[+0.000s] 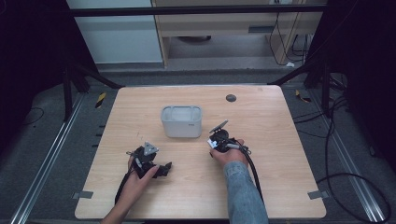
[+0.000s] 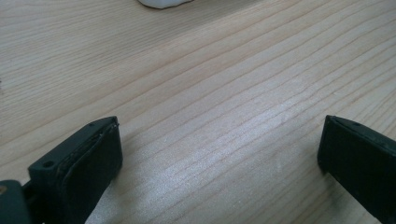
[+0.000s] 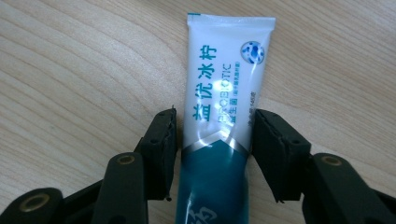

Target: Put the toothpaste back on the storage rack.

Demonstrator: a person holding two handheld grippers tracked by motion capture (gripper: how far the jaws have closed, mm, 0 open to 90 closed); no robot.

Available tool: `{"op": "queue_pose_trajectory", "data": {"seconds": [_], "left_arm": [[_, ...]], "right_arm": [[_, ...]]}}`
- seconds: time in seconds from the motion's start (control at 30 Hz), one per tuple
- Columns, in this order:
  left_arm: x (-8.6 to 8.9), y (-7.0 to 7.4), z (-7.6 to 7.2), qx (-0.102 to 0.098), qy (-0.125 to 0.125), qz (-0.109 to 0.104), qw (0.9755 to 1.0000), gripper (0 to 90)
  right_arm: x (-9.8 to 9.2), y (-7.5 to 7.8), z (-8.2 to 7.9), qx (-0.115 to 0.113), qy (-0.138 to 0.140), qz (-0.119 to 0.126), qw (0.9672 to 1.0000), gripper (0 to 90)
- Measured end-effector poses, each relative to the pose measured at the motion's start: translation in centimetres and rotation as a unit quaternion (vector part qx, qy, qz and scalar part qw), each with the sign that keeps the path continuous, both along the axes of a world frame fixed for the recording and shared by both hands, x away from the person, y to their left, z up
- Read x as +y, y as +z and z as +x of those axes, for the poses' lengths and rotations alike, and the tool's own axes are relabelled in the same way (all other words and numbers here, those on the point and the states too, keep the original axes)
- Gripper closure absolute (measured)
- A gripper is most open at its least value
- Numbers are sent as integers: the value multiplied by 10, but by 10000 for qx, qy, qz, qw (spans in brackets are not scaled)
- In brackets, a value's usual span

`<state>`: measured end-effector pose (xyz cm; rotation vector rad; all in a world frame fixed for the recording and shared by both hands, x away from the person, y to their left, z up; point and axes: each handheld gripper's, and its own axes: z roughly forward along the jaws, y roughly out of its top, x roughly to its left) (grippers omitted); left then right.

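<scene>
White-and-teal tube lies flat on the wood surface, just right of and a little nearer the person than the grey container, between the jaws of the right tool. Those jaws hug the tube at mid-body, pads at or nearly at its sides; firm pinch can't be confirmed, so call it closing on the tube, not yet a sure hold. To do it well: keep the pads square on the tube's sides near the teal band, squeeze gently since the body looks soft, then lift straight up before carrying it toward the container. Left tool sits spread wide over bare wood, left of and nearer than the container, holding nothing. Plenty of free surface around the container; its rim is the only thing to clear, and the surface edges are well apart from both hands.
</scene>
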<state>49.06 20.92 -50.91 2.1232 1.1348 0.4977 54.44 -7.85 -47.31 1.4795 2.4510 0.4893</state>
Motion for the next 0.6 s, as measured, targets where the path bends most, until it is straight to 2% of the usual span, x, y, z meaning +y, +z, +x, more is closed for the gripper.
{"op": "queue_pose_trajectory", "data": {"seconds": [0.27, 0.5, 0.53, 0.6], "left_arm": [[0, 0, 0, 0, -4, 0, 10000, 0], [0, 0, 0, 0, -8, 0, 10000, 0], [0, 0, 0, 0, -11, 1, 10000, 0], [0, 0, 0, 0, -13, 1, 10000, 0]], "right_arm": [[-2, 0, 1, 64, -69, 84, 9999, 554], [-2, 0, 0, -3, 65, 60, 10000, 588], [-3, 1, 0, -20, 69, 31, 10000, 630], [-3, 2, 0, 16, 2, 77, 10000, 653]]}}
